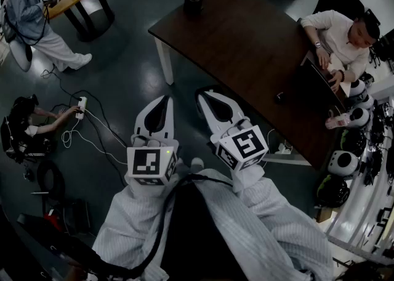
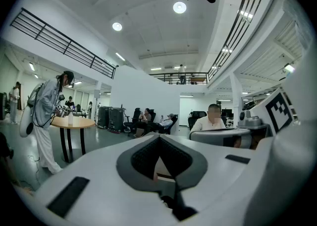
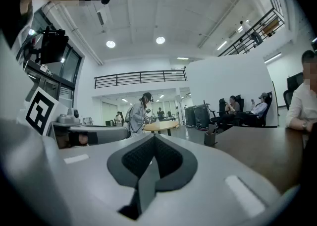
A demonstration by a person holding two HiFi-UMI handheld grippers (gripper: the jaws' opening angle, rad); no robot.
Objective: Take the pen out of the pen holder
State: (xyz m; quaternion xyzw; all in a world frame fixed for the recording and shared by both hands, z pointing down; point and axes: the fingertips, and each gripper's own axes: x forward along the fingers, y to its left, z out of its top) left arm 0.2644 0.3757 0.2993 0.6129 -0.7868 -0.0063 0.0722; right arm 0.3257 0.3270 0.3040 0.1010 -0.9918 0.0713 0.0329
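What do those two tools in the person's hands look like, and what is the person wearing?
The left claw and right claw are white, pointed shells with dark grey pads. Each carries a cube with black square markers. The sleeves are pale and striped; a black cable runs between them.

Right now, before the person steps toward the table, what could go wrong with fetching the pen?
The small dark pen holder stands by the far corner of the dark brown wooden table; a nudge might tip it off.
Both the left claw and right claw are shut; they must open first.
White cables on the floor could trip someone.
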